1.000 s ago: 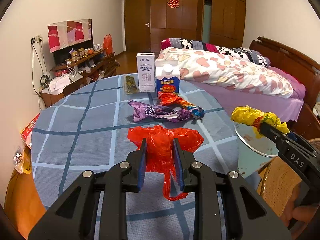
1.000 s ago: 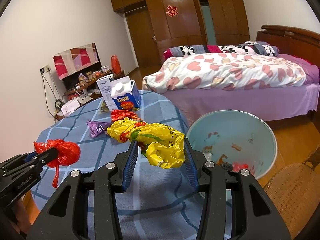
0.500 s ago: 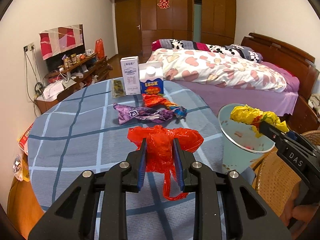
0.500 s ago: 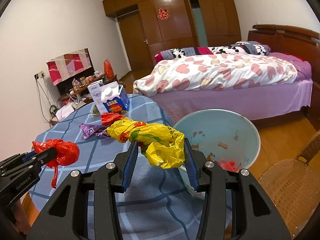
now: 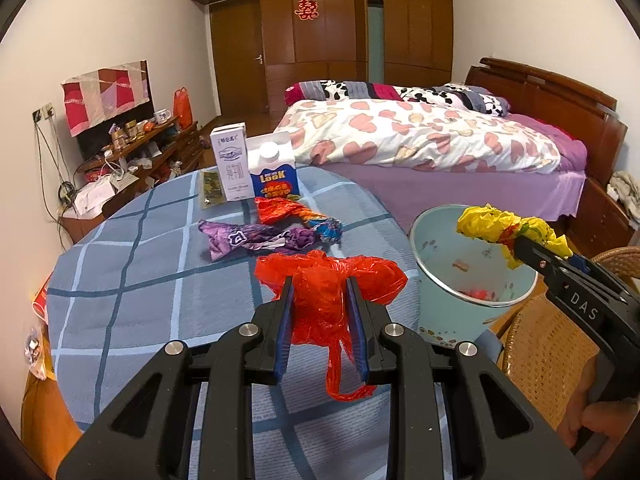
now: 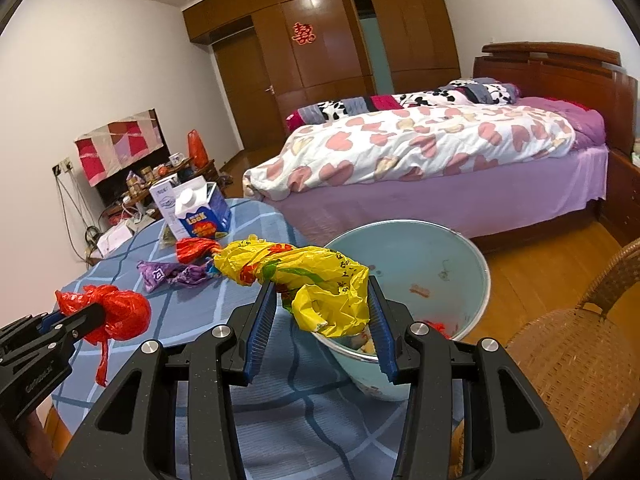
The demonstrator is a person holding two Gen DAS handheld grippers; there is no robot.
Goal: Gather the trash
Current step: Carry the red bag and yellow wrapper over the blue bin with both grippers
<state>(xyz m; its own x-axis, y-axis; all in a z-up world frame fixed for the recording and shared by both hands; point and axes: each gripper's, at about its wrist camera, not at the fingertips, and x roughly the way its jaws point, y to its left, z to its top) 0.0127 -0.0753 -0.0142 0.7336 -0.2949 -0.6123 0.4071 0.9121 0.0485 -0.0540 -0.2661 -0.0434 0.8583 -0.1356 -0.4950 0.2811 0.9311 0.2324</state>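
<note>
Bin (image 6: 476, 264) contents unclear – yellow bag (image 6: 304, 280) covers them

Glossy crinkled plastic bags (image 5: 328, 280); woven tablecloth (image 5: 132, 292)

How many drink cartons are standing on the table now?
2. The white carton stands at the far edge of the table; the blue carton with a white cap stands right beside it, nearer the bed. Others seem unlikely to be hidden.
</note>
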